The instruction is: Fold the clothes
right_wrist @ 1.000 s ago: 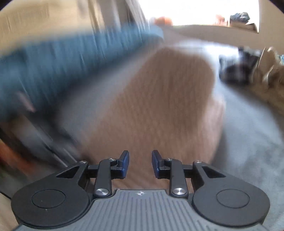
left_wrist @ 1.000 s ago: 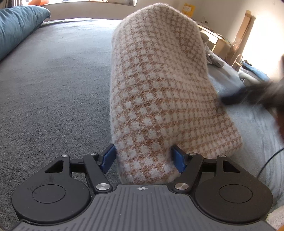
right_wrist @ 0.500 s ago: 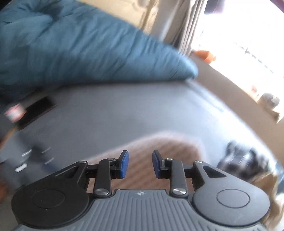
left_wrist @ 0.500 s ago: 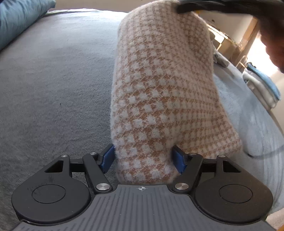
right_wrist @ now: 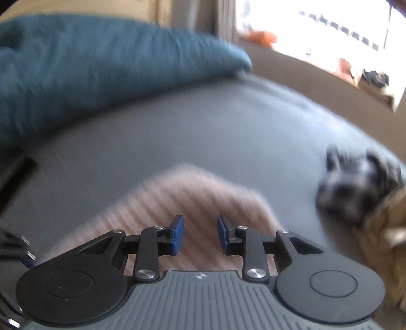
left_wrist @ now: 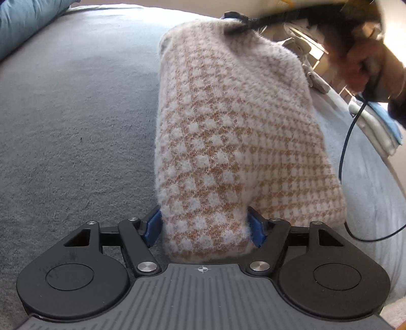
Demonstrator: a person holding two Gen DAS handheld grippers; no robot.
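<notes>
Two blue fingers [left_wrist: 152,229] of the left gripper [left_wrist: 205,226] squeeze the near end of the folded checked sweater [left_wrist: 228,142] on the grey bed [left_wrist: 76,114]. Right gripper [right_wrist: 200,234] hangs over its far end, fingers [right_wrist: 176,234] a little apart, holding nothing.

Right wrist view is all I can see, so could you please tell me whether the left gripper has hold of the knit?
Observer: Yes, the left gripper has its fingers pressed on both sides of the checked sweater at its near end.
Operator: Thank you. Where does the right gripper sit along it?
Observer: The right gripper is at the sweater's far top edge.
Operator: Is anything trailing near the cloth?
Observer: A black cable hangs from the hand holding that gripper, down past the sweater's right side to the grey bed cover.
</notes>
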